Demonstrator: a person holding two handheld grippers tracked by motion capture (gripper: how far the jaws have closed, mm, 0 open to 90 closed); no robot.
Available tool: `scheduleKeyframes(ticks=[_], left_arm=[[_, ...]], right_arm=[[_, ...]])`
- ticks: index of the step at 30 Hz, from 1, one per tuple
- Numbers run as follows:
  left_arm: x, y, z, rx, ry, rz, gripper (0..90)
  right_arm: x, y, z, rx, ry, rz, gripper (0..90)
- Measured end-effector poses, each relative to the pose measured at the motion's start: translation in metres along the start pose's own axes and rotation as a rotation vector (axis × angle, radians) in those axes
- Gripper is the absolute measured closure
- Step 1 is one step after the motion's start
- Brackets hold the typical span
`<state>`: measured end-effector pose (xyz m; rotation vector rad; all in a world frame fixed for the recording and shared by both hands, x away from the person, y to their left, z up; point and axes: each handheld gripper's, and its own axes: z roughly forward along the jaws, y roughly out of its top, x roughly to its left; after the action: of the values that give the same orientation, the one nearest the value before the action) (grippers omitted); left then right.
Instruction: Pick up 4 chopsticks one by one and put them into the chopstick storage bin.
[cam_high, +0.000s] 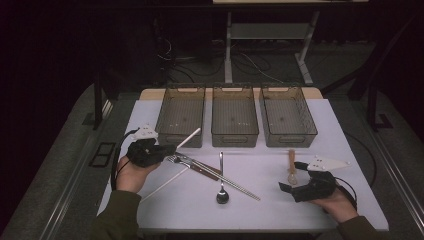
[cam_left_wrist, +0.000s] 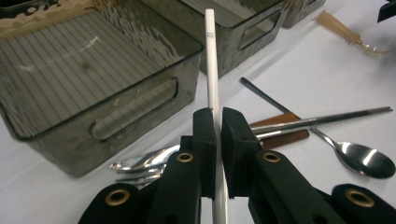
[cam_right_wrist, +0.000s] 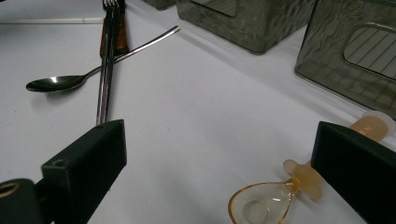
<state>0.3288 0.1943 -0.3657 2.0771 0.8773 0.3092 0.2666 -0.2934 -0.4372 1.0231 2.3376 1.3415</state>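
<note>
Left gripper (cam_left_wrist: 218, 122): your jaws pinch the white chopstick (cam_left_wrist: 211, 60), its tip raised toward the left bin (cam_left_wrist: 88, 88).
Right gripper (cam_right_wrist: 219, 163): jaws spread wide, low over the table (cam_right_wrist: 201, 107), the amber spoon (cam_right_wrist: 261, 203) just beside one jaw.
Cutlery: fork (cam_left_wrist: 140, 163), metal spoon (cam_left_wrist: 362, 158), what look like metal chopsticks (cam_high: 225, 180) mid-table.

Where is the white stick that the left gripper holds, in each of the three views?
High view: white stick runs diagonally at left, through the left gripper.
Left gripper view: upright at centre, pinched between the jaws.
Right gripper view: lies along the top left edge.
Shared landmark: the metal spoon.
</note>
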Motion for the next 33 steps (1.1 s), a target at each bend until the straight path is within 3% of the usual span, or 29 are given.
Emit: scheduleKeyframes(ticks=[14,18,33], left_arm=[[0.007,0.039,0.014,-0.002,0.008,0.008,84.1],[0.012,0.049,0.018,-0.015,0.007,-0.006,84.2],[0.031,0.078,0.043,0.009,0.051,-0.028,84.2]], right_arm=[[0.001,0.0,0.0,-0.002,0.0,-0.004,3.2],[0.0,0.0,-0.001,-0.005,0.0,-0.004,3.2],[0.0,0.0,-0.002,-0.01,0.002,0.003,3.2]])
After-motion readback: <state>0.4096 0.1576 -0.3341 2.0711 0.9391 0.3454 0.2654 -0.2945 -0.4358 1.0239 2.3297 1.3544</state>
